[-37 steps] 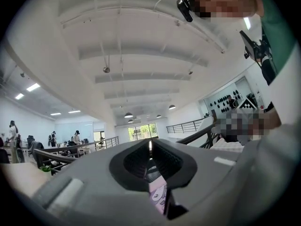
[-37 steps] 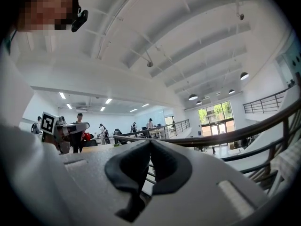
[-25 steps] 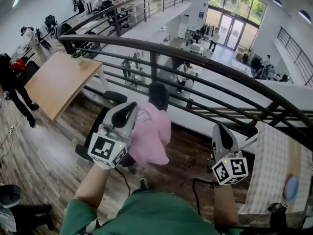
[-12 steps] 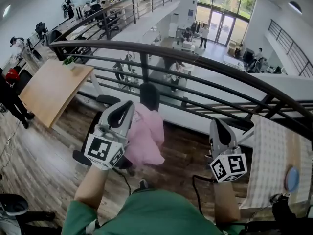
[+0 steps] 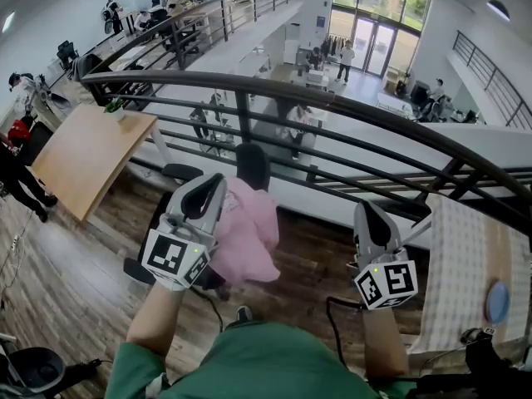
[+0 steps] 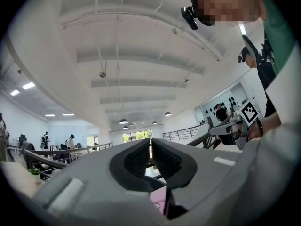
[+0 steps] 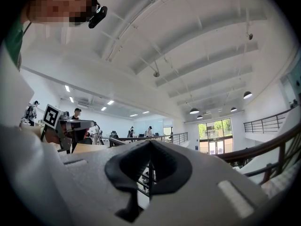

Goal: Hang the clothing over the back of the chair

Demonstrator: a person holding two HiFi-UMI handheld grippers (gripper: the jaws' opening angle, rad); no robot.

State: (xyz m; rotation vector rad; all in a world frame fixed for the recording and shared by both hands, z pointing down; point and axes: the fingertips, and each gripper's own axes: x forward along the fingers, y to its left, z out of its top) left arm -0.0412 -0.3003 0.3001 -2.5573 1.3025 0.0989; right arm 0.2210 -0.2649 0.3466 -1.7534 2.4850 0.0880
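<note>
Pink clothing (image 5: 249, 238) draped over the chair (image 5: 252, 163) back, both grippers shut

The garment hangs down the black chair's back, near the railing (image 5: 332, 110). The left gripper (image 5: 210, 188) sits at its left edge with jaws pressed together, pink fabric below them, nothing pinched. The right gripper (image 5: 366, 213) is off to the right, well apart from the chair, jaws together and empty too.

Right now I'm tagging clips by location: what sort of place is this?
Probably an open-plan office on a mezzanine: a dark railing overlooks a lower floor with glass entrance doors, and a wooden desk stands beside the railing.
</note>
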